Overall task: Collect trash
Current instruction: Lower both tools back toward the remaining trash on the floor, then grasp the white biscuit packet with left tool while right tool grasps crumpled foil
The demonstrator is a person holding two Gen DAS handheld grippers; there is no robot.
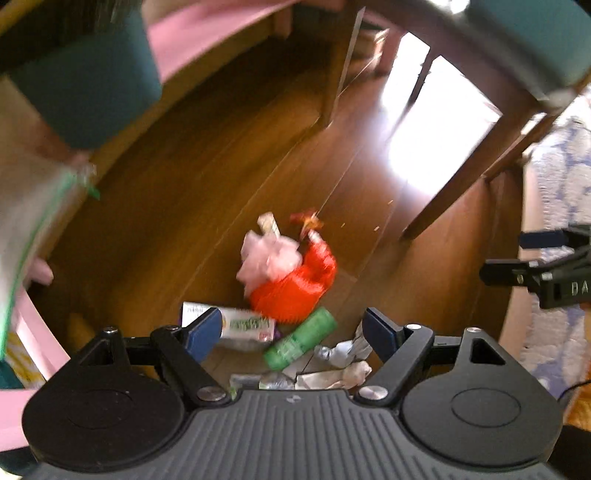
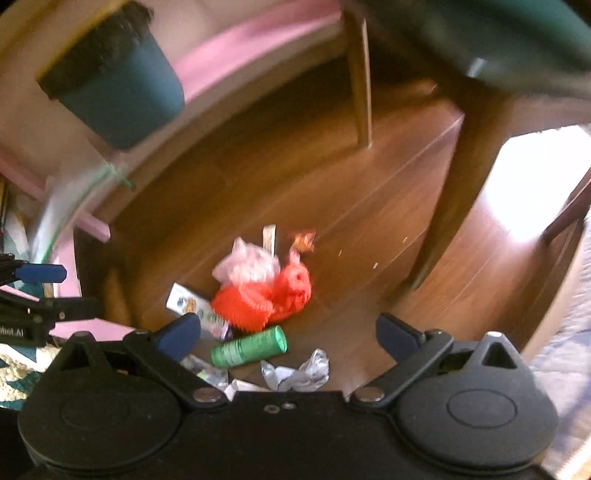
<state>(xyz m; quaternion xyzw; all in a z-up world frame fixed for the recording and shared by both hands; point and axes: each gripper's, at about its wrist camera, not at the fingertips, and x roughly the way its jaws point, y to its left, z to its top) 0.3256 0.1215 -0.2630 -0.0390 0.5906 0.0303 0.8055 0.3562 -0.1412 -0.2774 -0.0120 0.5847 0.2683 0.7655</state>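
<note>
A pile of trash lies on the wooden floor: a red mesh bag point(image 1: 295, 286) point(image 2: 275, 297), a crumpled pink-white wrapper point(image 1: 267, 258) point(image 2: 245, 264), a white carton with green print point(image 1: 236, 325) point(image 2: 197, 310), a green tube point(image 1: 301, 339) point(image 2: 249, 347), and crumpled white and foil scraps point(image 1: 340, 365) point(image 2: 295, 373). My left gripper point(image 1: 290, 334) is open and empty above the near part of the pile. My right gripper point(image 2: 286, 338) is open and empty above the same pile. Each gripper shows at the edge of the other's view point(image 1: 535, 258) point(image 2: 40, 291).
A dark teal bin point(image 1: 85, 88) point(image 2: 118, 88) stands at the upper left by a pink-edged surface point(image 1: 207, 33). A clear plastic bag with a green strip point(image 1: 33, 221) point(image 2: 62, 206) hangs at the left. Wooden chair legs point(image 1: 454, 184) point(image 2: 454, 192) stand right of the pile. A patterned rug point(image 1: 557, 236) lies at the right.
</note>
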